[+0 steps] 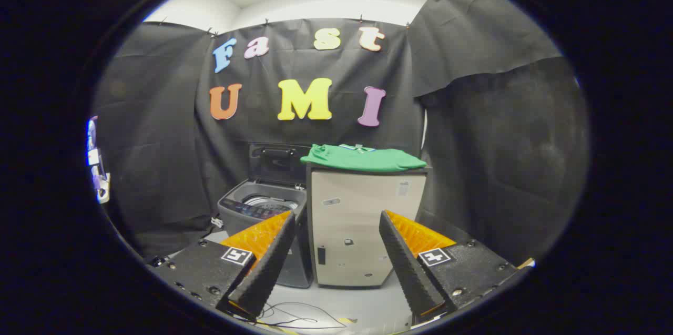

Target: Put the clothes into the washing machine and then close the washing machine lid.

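Green folded clothes (363,158) lie on top of the beige cabinet (363,224), far beyond the fingers; washing machine (265,209) just left of it, lid (277,162) up; gripper (336,219) wide open, holding nothing; risk: a shallow pinch takes one layer, garment unfolds and snags the drum rim.

No wording can be made out: the small stickers (331,201) on the pale cabinet (363,240) beyond the gripper (336,215) and the washing machine (247,203) control panel (257,212) are too small to read, and its spread, empty fingers (268,264) carry only square coded markers (236,256).
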